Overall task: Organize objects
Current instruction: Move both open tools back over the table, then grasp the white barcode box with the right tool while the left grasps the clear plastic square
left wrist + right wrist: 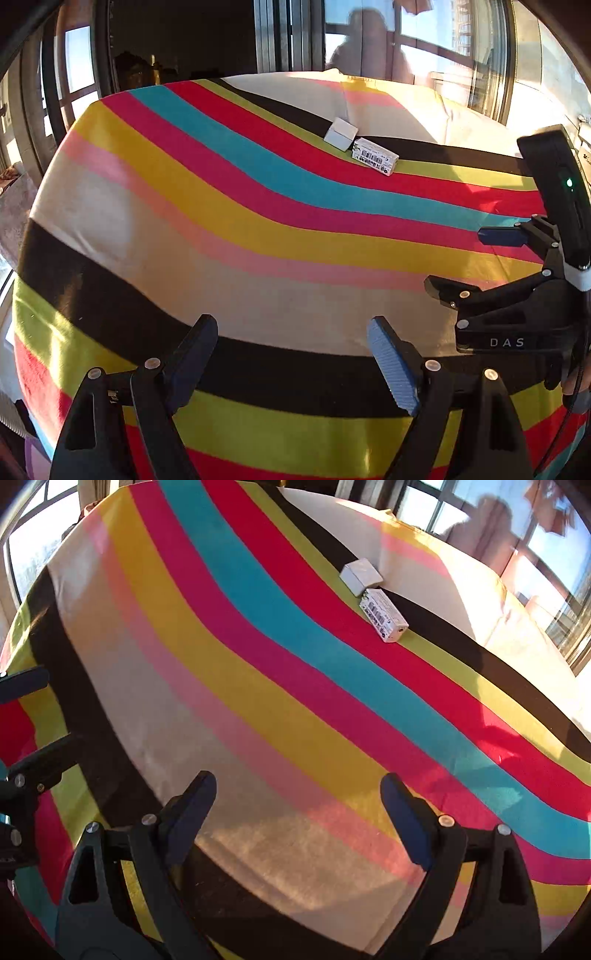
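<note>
Up at about one o'clock in your left wrist view, two small boxes sit on the striped cloth (258,229): a plain white box (341,134) and, touching its near corner, a longer box with a barcode label (375,156). From your right wrist view they lie at about one o'clock too, plain box (361,576) farther, barcode box (384,615) nearer, both straddling the lime and black stripes. Both are well apart from your tools.

Your left gripper (299,354) hovers with its jaws spread wide and nothing between them. Your right gripper (299,812) is just as wide and just as empty; you can also see it at three o'clock in the left view, off to the side above the cloth.

These look like light cardboard cartons, stiff enough to pinch but likely to dent if you squeeze hard. The smooth printed faces may slide, and the cloth underneath looks soft, so a box could tip as you close. Take the barcode box across its narrow width, on the two long flat sides, near the middle. Since the boxes touch, expect the plain one to shift when you lift its neighbour.
</note>
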Tool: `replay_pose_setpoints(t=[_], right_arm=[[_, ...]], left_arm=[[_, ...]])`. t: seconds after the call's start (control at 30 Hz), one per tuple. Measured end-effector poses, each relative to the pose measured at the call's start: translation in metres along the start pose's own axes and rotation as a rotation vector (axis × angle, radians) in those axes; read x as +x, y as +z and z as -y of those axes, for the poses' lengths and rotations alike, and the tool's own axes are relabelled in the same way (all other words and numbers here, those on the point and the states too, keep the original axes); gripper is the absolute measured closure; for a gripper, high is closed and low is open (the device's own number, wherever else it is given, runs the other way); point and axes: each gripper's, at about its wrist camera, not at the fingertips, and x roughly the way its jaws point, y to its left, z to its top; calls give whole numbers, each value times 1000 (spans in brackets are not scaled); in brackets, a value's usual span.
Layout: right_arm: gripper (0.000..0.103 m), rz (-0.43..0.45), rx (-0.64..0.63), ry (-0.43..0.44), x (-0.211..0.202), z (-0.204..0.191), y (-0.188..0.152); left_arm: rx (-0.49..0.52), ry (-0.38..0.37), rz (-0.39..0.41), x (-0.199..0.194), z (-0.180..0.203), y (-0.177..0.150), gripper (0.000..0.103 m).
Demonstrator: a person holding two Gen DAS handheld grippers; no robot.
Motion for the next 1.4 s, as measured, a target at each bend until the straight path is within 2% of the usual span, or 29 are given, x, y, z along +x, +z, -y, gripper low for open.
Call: replay_pose_setpoints(t=[0.1,0.2,0.33,0.43,0.6,0.63,0.67,0.7,0.73,0.87,1.0,1.1,1.2,1.33,1.37,1.4], right_arm=[[11,4,35,8,20,28,19],[11,2,51,-21,41,54,43],[11,-9,75,-46,83,88,80],[11,-19,93,-27,110,101,104],[11,-14,136,32,134,111,129],[12,-7,130,52,134,110,130],[26,6,122,82,130,110,128],[63,10,128,114,124,110,124],[76,-3,133,127,118,111,119],[75,-5,153,69,77,124,74],[75,3,257,46,39,144,13],[75,-7,282,28,24,146,-21],[75,1,301,29,19,158,-37],[75,13,307,22,21,169,-37],[75,18,305,17,20,169,-38],[75,22,308,17,20,168,-38]], left_arm=[[-3,9,-51,28,4,10,18],[-23,-3,-99,43,-1,4,17],[-57,-25,-80,42,-7,3,16],[-38,1,-88,44,-2,3,14],[-36,-12,-112,47,-3,3,0],[-28,-7,-117,48,-3,3,0],[-23,-3,-120,48,-2,3,0],[-23,-4,-124,48,-2,4,0],[-18,-8,-134,51,-2,6,0],[-26,-64,-149,65,3,35,0],[32,-27,-78,97,28,99,0],[116,80,-25,142,53,151,0],[193,141,25,183,75,192,0],[303,212,-1,232,103,226,0],[319,235,-1,240,107,230,4],[316,228,4,244,108,231,23]])
